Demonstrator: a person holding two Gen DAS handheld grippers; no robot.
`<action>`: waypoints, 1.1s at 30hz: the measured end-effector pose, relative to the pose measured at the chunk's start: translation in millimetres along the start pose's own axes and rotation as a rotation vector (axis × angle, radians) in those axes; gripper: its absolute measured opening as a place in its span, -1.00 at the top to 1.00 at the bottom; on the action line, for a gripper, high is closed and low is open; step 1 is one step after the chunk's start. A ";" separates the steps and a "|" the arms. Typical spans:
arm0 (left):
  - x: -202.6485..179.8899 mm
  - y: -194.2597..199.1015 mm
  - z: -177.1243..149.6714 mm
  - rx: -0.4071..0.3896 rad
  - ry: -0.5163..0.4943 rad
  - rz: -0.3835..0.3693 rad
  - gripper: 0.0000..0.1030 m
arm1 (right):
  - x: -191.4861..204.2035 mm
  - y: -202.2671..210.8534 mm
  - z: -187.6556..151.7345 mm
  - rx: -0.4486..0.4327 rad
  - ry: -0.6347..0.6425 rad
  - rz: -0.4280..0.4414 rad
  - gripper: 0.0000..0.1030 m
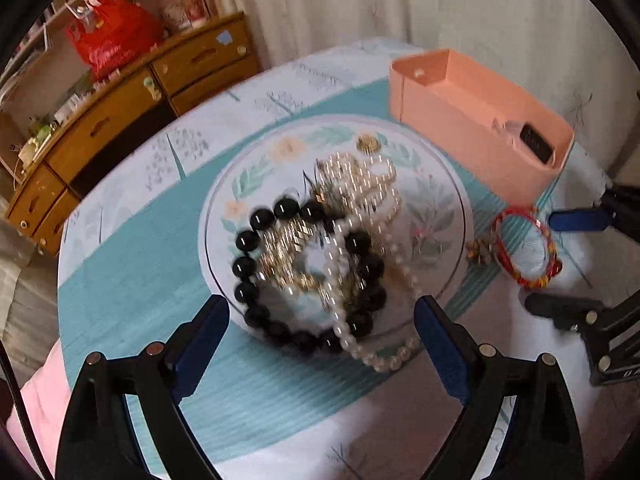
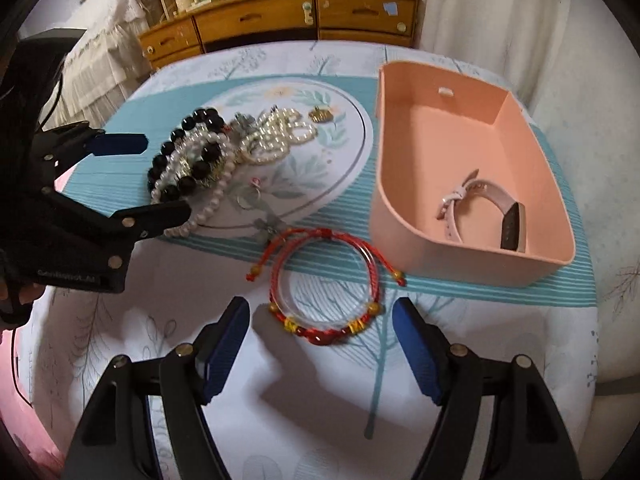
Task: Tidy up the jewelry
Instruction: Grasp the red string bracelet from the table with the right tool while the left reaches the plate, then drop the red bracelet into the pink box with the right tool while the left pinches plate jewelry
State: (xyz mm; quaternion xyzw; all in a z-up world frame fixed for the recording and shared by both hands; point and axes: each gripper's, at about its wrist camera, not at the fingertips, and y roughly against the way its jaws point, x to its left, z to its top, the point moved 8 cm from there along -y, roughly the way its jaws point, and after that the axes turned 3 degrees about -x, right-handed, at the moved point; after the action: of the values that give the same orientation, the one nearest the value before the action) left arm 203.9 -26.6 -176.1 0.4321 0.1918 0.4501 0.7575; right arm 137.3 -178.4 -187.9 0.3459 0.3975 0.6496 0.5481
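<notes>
**Jewelry lot on the table: both claws empty, sorting under way**

Item 1. Red braided-cord bracelet with gold and red beads: lies flat on the cloth, apart from the rest. In your right wrist view it sits at 12 o'clock just ahead of your right gripper, whose blue pads stand wide apart with nothing between them.

Item 2. Tangled heap: black round-bead bracelet, white pearl strands and gold chain pieces, piled on the printed floral circle of the cloth. Your left gripper hovers at the heap's 6 o'clock edge, jaws wide, nothing held.

Item 3. Salmon-pink plastic bin: at 2 o'clock from the red bracelet, holding a pale pink strap watch.

Risks, as judged. The heap is interlaced; closing on one strand will likely drag neighbours along. The thin cord lies flat, so your pads may slide over it or pinch the cloth.

View notes. Only the right wrist view shows the bin's floor and the whole watch; the left wrist view shows just a dark corner of it, but gives the heap closer, though blurred.
</notes>
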 end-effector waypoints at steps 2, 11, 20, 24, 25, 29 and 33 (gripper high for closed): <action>2.4 2.1 5.0 -0.035 0.015 -0.034 -0.80 | -2.0 -1.4 1.0 -0.020 -0.015 -0.024 -0.44; 20.1 8.0 11.5 -0.066 0.185 -0.115 -0.57 | 0.8 -0.3 -4.0 -0.104 -0.039 -0.061 -0.45; 19.1 -5.6 3.2 0.011 0.269 -0.091 0.82 | 8.8 0.2 -1.6 -0.100 0.006 -0.059 -0.14; 20.8 4.1 3.0 0.009 0.319 -0.135 0.86 | 12.7 8.4 3.5 -0.109 0.025 0.013 -0.14; 21.4 8.5 3.4 0.008 0.317 -0.121 0.86 | 13.0 11.0 5.9 -0.115 0.023 0.026 -0.14; 14.8 34.4 11.7 -0.005 0.316 -0.140 0.86 | 10.3 33.9 21.1 -0.157 0.009 0.095 -0.14; -2.7 65.3 31.0 0.014 0.269 -0.145 0.86 | -4.3 62.3 43.0 -0.219 0.006 0.090 -0.14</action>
State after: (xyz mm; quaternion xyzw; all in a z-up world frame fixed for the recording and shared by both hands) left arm 189.9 -29.3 -105.2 0.3582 0.3257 0.4466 0.7525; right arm 148.8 -181.9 -113.0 0.2992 0.3099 0.7141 0.5518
